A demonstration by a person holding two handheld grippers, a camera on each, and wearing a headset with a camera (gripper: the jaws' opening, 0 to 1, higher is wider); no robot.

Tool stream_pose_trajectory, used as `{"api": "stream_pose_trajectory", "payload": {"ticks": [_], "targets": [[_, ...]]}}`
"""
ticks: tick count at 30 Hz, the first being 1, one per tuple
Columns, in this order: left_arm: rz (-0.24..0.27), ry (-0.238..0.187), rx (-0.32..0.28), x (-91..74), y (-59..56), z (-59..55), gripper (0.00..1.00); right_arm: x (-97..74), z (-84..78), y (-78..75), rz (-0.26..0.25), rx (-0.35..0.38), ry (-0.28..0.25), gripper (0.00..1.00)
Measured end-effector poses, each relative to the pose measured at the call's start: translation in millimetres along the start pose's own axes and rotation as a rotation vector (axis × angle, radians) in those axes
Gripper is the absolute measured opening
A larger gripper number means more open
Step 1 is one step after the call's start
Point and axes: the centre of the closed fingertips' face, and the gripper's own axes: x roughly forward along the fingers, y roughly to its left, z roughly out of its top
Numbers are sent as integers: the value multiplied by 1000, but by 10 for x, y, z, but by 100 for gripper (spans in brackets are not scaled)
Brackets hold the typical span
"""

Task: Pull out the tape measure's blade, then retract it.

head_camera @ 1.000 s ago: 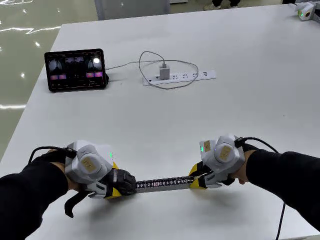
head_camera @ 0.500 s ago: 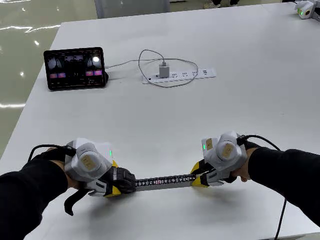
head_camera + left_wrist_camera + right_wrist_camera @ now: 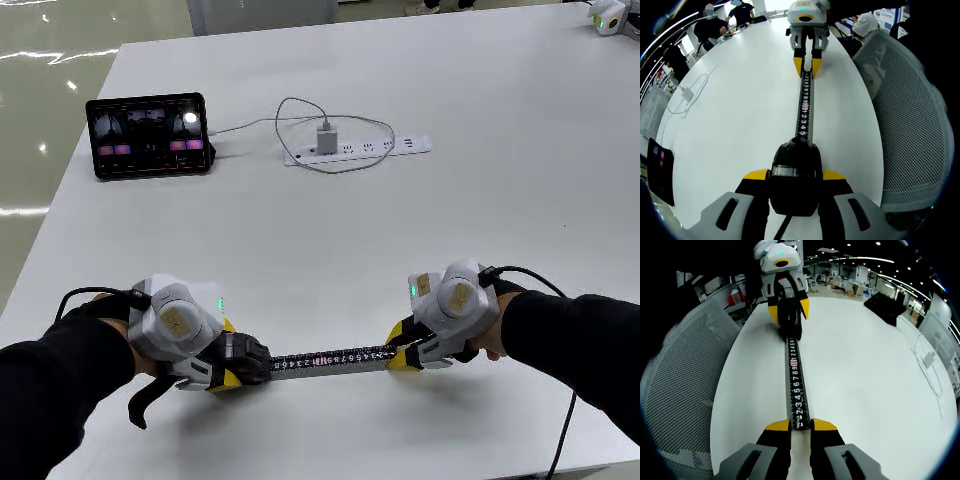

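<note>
The black tape measure case (image 3: 247, 360) sits low on the white table, with my left gripper (image 3: 232, 365) shut on it; in the left gripper view the case (image 3: 796, 172) lies between the yellow-tipped fingers (image 3: 756, 175). Its blade (image 3: 330, 358) stretches to the right, numbers facing up. My right gripper (image 3: 402, 358) is shut on the blade's end, which the right gripper view shows pinched at the blade tip (image 3: 799, 424) between my right gripper (image 3: 800, 426). The blade (image 3: 805, 102) runs straight to the other gripper (image 3: 807, 64).
A tablet (image 3: 149, 135) stands at the back left, with a white power strip (image 3: 358, 152) and looped cable (image 3: 330, 120) beside it. A white device (image 3: 610, 16) sits at the far right corner. The table's front edge is close below both grippers.
My right gripper has moved slightly to the right, drawing a little more blade out of the case. The left gripper and case have stayed put.
</note>
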Motion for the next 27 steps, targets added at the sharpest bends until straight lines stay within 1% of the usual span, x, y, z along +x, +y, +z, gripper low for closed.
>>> {"api": "stream_pose_trajectory", "payload": {"ticks": [27], "targets": [[0,0,1,1,0,-3,31,-80,-103,-3,0,0,6,10]]}}
